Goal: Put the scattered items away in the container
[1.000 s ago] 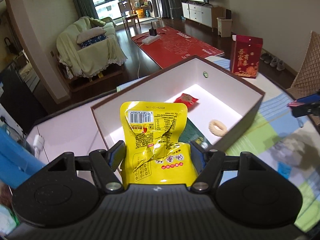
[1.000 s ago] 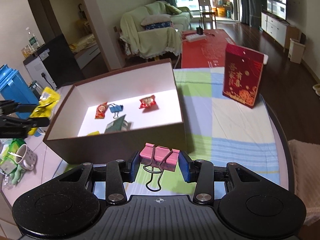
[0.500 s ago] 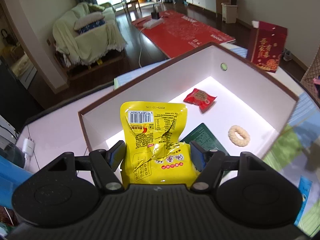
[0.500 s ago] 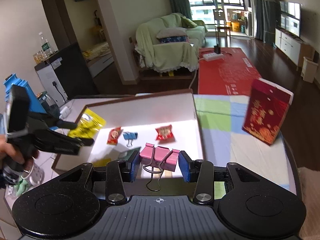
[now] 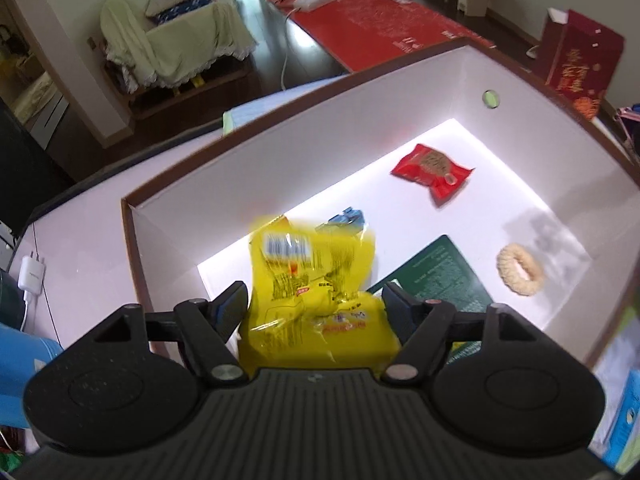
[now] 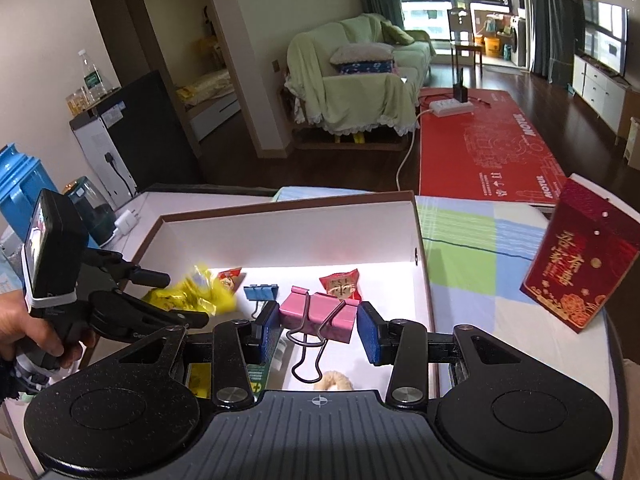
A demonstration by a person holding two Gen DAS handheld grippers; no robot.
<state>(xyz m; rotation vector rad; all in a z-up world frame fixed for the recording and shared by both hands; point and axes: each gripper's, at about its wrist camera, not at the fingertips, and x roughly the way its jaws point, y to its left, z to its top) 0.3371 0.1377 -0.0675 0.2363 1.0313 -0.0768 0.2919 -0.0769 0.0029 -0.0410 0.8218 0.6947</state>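
risk, left: the yellow snack packet showed blurred and seemed to be slipping free; if it drifted sideways it could catch the box rim and land on the surface.
risk, right: the pink binder clip might snag by its wire handles, or drop onto the ring biscuit below.
left tool: fingers spread wider than the packet, above the box's near corner; packet between them, apparently no longer pinched.
right tool: blue pads parted, left pad beside the clip, a gap at the right; whether it gripped, cannot tell.
position: both items hung over the box interior, above the red sachet, blue clip and green card.
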